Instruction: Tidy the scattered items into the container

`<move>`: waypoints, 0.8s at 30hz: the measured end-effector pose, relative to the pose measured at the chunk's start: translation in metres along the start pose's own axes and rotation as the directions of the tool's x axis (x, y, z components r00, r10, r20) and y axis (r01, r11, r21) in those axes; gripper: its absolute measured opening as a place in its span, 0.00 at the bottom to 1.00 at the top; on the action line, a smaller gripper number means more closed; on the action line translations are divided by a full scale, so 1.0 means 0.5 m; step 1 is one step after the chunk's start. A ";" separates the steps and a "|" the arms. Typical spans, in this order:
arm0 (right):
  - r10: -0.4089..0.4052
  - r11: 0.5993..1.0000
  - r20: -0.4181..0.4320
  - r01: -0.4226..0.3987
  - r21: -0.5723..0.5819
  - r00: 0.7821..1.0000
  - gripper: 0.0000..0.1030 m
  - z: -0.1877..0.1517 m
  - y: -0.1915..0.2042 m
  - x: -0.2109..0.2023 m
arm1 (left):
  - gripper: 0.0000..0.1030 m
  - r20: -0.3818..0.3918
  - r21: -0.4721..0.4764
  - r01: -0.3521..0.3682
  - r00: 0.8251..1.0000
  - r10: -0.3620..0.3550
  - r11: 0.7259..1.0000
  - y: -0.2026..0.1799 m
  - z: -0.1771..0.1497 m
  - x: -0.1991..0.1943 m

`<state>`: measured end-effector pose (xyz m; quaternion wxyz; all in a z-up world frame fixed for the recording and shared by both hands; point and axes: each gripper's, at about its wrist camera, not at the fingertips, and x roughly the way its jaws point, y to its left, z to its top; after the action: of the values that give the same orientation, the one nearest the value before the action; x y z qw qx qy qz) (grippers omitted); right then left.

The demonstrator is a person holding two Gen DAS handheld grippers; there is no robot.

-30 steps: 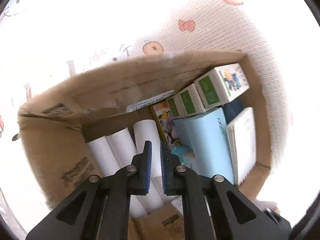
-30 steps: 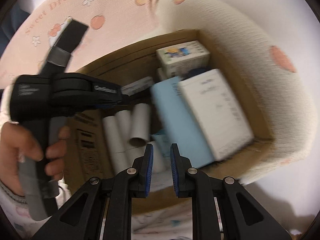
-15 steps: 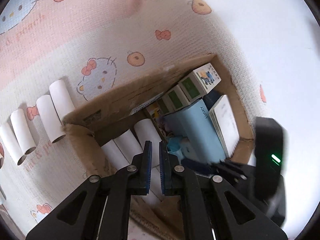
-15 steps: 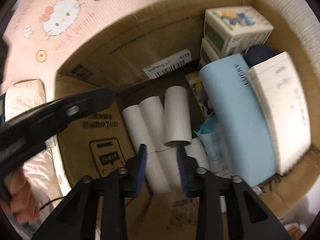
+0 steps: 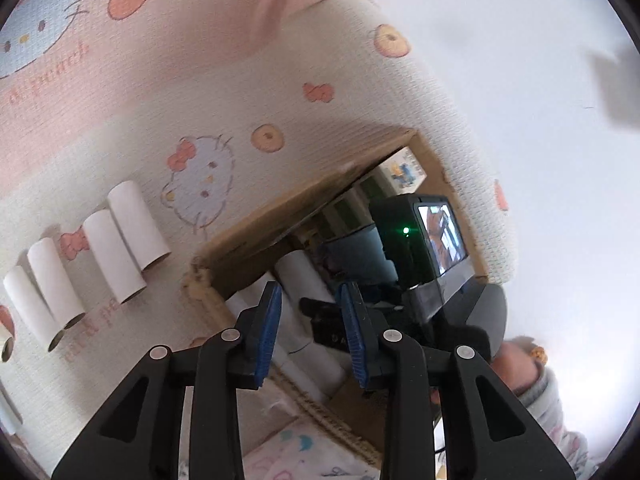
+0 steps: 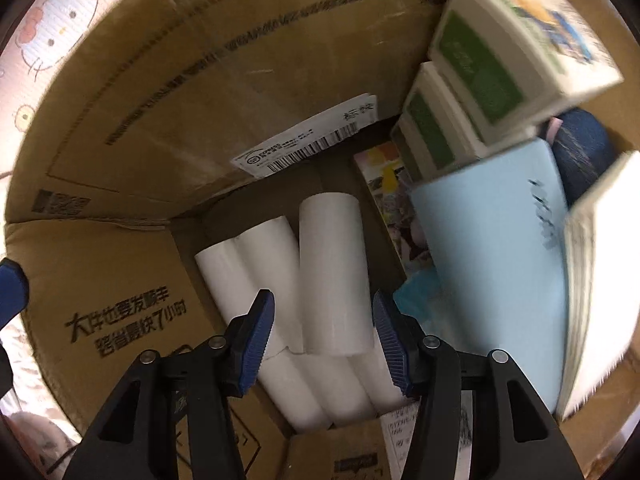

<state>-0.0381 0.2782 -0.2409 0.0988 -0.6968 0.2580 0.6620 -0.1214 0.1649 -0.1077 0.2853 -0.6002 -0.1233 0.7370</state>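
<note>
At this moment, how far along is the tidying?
Done: several white tubes lie in the cardboard box beside cartons and books. In hand: nothing; the right gripper has just opened over the top tube, left gripper empty. Left: four or more tubes on the mat.

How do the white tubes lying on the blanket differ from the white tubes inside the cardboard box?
The tubes on the blanket lie side by side in a neat single row, each resting on the printed blanket. The tubes in the box are piled, with one lying on top of the others. The blanket tubes sit in bright light outside the cardboard box; the boxed ones are shaded and crowded beside other packages. All are plain white tubes of similar shape.
</note>
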 end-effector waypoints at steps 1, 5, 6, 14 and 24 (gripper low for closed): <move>-0.016 1.000 -0.017 0.016 -0.020 1.000 0.45 0.001 0.004 0.003 | 0.33 -0.007 0.000 0.000 1.000 0.000 1.000 0.002 0.001 0.002; -0.065 0.981 -0.095 0.046 -0.189 0.993 0.45 0.004 0.042 0.021 | 0.33 -0.026 -0.003 0.021 0.999 -0.021 1.000 0.006 0.003 0.006; -0.090 0.975 -0.104 0.066 -0.212 0.991 0.43 0.005 0.049 0.026 | 0.33 -0.027 0.001 0.027 0.999 -0.027 1.000 0.004 0.003 0.007; -0.281 0.830 -0.124 0.176 -0.529 0.952 0.38 0.009 0.112 0.060 | 0.33 -0.039 -0.003 0.038 0.999 -0.038 0.999 0.015 -0.002 -0.003; -0.398 0.721 -0.141 0.214 -0.659 0.906 0.32 -0.024 0.131 0.098 | 0.33 -0.031 -0.002 0.036 0.999 -0.036 0.999 0.014 -0.010 -0.016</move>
<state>-0.0603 0.2054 -0.2741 -0.0670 -0.8064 -0.0870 0.5811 -0.1179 0.1538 -0.1062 0.2999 -0.6095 -0.1305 0.7222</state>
